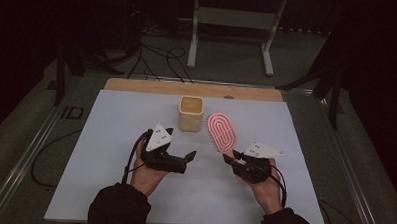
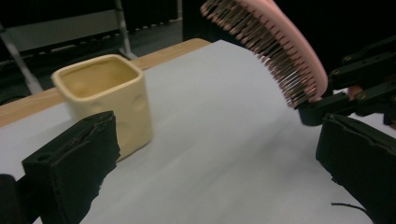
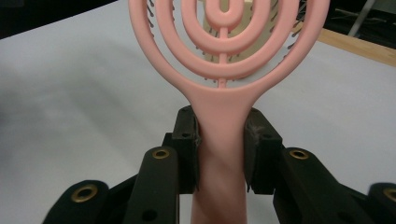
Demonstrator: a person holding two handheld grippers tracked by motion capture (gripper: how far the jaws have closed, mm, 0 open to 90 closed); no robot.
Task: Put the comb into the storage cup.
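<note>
A pink hairbrush (image 1: pixel 222 132) with an oval ring-patterned head is lifted off the white table sheet (image 1: pixel 111 129). My right gripper (image 1: pixel 233 157) is shut on its handle (image 3: pixel 222 140), both pads pressing the handle's sides. The brush head (image 2: pixel 275 42) points toward the far side, bristles facing down and left. A cream square cup (image 1: pixel 191 112) stands upright on the sheet just left of the brush head, its mouth open and nothing seen inside. My left gripper (image 1: pixel 190 155) hovers in front of the cup, jaws wide apart with nothing between them; the cup (image 2: pixel 107 98) lies beyond its left jaw.
A wooden strip (image 1: pixel 192 89) runs along the table's far edge. A white metal stand (image 1: pixel 234 23) and black cables (image 1: pixel 158 58) lie on the floor beyond. The person's forearms in dark sleeves (image 1: pixel 118 207) come in from the bottom.
</note>
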